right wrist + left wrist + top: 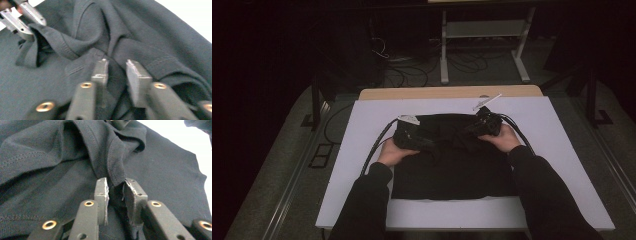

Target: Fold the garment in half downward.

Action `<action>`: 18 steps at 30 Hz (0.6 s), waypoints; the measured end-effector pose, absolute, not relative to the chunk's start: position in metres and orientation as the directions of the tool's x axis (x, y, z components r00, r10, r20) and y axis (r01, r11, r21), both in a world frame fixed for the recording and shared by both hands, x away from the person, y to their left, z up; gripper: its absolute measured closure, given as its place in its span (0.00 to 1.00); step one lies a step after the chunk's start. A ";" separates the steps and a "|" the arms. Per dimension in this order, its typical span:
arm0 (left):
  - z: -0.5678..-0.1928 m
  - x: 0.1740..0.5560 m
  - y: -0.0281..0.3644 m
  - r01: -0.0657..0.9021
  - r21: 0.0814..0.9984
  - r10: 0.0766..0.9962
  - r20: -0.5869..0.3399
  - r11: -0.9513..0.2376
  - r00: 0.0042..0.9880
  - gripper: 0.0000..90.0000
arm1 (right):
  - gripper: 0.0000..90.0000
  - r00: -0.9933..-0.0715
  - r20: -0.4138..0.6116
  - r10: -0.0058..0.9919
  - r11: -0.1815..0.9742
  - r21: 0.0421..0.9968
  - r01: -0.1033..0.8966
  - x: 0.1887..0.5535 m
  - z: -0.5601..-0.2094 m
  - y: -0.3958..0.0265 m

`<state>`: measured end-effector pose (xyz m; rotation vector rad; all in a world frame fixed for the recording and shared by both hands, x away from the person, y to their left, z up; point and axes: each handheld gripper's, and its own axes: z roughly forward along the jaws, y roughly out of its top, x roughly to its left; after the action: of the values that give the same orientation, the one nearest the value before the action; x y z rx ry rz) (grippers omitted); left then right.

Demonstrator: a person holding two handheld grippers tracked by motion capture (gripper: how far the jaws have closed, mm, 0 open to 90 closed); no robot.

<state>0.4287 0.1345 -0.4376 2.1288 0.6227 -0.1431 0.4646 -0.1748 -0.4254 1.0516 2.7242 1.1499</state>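
A black shirt lies on the white table top, flat toward the near edge and bunched into folds along its far edge. My left gripper is at the far left of the shirt; in the left gripper view a hemmed fold of the shirt runs down between its pads, which pinch it. My right gripper is at the far right; in the right gripper view its pads close on a raised ridge of the shirt. At the top left of that view the left gripper holds a hem.
The table top has bare margins around the shirt, and a wooden strip runs along its far edge. Black cables trail from both grippers across the surface. Behind the table stand a white frame and loose floor cables.
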 end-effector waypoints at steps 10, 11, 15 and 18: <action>-0.436 0.423 0.136 0.477 0.737 0.389 -0.308 -0.479 0.868 0.94 | 0.95 -0.774 0.289 0.563 0.491 0.636 0.595 0.462 -0.416 -0.181; -0.436 0.422 0.137 0.476 0.737 0.395 -0.304 -0.479 0.867 0.94 | 0.96 -0.774 0.292 0.563 0.489 0.637 0.596 0.461 -0.415 -0.181; -0.435 0.420 0.139 0.483 0.739 0.408 -0.304 -0.469 0.861 0.96 | 0.96 -0.779 0.299 0.551 0.484 0.646 0.590 0.457 -0.410 -0.182; -0.432 0.419 0.141 0.495 0.739 0.417 -0.314 -0.457 0.853 0.96 | 0.96 -0.782 0.295 0.549 0.473 0.662 0.582 0.452 -0.406 -0.183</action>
<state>0.4195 0.1410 -0.4323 2.1101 0.6618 -0.1083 0.4517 -0.1828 -0.4063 1.0486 2.7318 1.2538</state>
